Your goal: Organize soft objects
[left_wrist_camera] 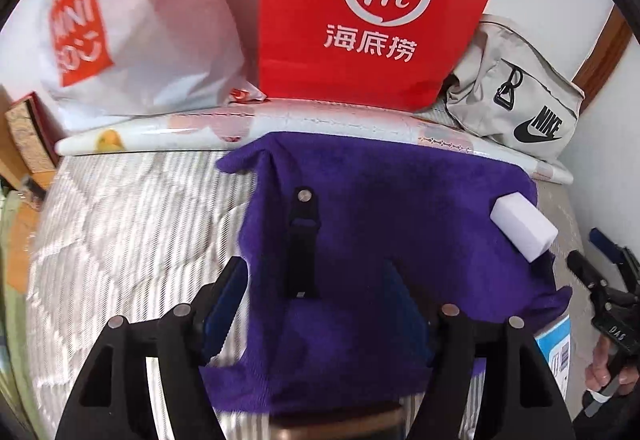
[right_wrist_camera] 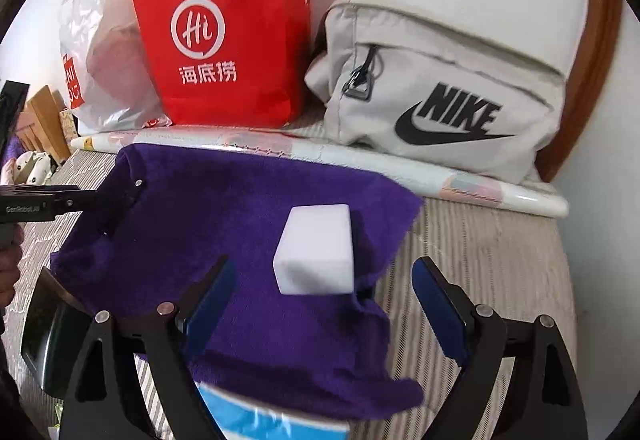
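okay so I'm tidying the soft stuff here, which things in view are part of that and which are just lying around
Part of the job:
purple towel
white sponge block, resting on the towel

Just lying about:
red paper bag
white plastic bag
beige Nike bag
rolled printed sheet
blue and white box, partly under the towel

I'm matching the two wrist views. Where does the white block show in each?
Left wrist: white block at right, on the purple towel's right edge.
Right wrist: white block at centre, on the towel.
Shared landmark: red bag behind the towel.
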A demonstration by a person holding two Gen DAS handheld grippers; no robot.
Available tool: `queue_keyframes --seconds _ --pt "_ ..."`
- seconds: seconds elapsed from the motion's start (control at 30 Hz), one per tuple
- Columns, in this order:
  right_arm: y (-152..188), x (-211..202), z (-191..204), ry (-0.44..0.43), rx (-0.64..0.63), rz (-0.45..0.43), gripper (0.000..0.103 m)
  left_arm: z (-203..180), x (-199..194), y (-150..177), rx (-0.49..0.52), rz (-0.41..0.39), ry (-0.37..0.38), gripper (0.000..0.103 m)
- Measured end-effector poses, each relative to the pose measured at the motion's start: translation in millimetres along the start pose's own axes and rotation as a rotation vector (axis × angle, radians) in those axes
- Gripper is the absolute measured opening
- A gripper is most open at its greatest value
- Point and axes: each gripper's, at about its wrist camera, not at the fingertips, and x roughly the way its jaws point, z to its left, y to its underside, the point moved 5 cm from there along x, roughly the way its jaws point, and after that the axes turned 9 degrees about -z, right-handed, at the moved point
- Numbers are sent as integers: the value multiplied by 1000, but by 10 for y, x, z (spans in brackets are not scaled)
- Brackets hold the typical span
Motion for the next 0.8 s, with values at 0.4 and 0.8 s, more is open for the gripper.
queue_keyframes --seconds 0.4,0.8 --pt "206 -869 172 -6 -5 -75 89 -69 -781 492 48 -72 -45 69" --pt "785 -1730 341 -78 79 -160 89 -56 -1547 1246 -39 -139 40 69"
